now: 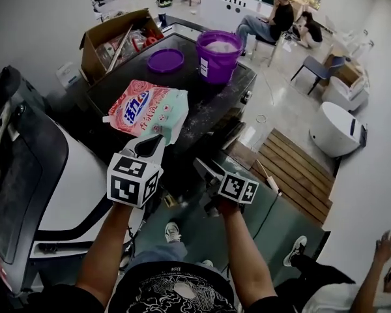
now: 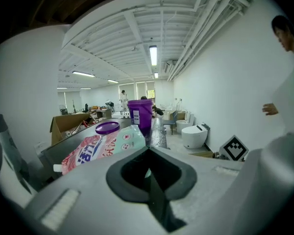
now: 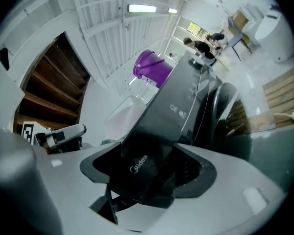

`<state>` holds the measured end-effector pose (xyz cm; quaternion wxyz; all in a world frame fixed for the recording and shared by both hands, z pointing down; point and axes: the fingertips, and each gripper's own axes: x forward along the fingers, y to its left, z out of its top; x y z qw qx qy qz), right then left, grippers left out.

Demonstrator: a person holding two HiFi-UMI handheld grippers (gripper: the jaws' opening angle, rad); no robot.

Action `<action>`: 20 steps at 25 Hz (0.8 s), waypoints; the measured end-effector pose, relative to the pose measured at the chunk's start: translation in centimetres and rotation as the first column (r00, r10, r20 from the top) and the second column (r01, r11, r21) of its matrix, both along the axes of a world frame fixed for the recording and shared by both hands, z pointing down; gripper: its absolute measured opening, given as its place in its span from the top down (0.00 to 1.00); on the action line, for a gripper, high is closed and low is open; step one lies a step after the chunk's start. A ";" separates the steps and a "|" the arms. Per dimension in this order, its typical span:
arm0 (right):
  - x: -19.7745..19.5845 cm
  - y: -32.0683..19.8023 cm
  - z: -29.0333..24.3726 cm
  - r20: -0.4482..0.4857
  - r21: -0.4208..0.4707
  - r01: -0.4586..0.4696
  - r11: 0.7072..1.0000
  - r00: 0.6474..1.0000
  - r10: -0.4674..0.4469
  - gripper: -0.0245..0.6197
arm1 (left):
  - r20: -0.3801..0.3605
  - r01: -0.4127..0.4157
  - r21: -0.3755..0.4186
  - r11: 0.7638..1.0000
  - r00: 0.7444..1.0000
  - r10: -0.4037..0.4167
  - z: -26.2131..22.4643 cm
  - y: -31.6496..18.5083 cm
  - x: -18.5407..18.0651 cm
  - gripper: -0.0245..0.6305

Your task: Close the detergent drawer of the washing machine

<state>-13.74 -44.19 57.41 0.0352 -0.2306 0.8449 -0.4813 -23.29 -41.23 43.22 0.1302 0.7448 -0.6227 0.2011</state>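
Looking down, we see the washer (image 1: 212,103) ahead w/ a pouch (image 1: 150,113), a purple lid (image 1: 165,60) and a purple bucket (image 1: 218,54) on its dark top. A box (image 1: 111,41) sits at its far left.

The left gripper (image 1: 151,143) is held up at the washer's near edge, just in front of the pouch. Its jaws are closed together w/ nothing between them.

The right gripper (image 1: 205,168) is lower and just to the right, at the washer's front face. In the right gripper view its jaws stand wide apart, either side of the drawer (image 3: 137,166). The drawer's dark front, w/ a brand logo on it, fills the gap between them. The control panel runs on from it, up and to the right. A pale shape behind the front is prob. the drawer's tray, so the drawer looks partly out, but that view is too warped for us to be sure.
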 end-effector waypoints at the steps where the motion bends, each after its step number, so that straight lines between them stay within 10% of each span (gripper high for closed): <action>1: 0.9 -0.4 -0.5 -0.025 0.020 -0.018 1.000 1.000 0.018 0.45 | -0.004 -0.013 0.008 1.000 1.000 0.013 -0.4 -0.5 0.5 0.96; 20: 7.9 -6.7 -13.8 -0.345 0.430 -0.113 0.896 0.896 0.278 0.64 | -0.028 -0.102 0.110 0.989 0.994 0.106 -6.3 -5.8 1.2 0.96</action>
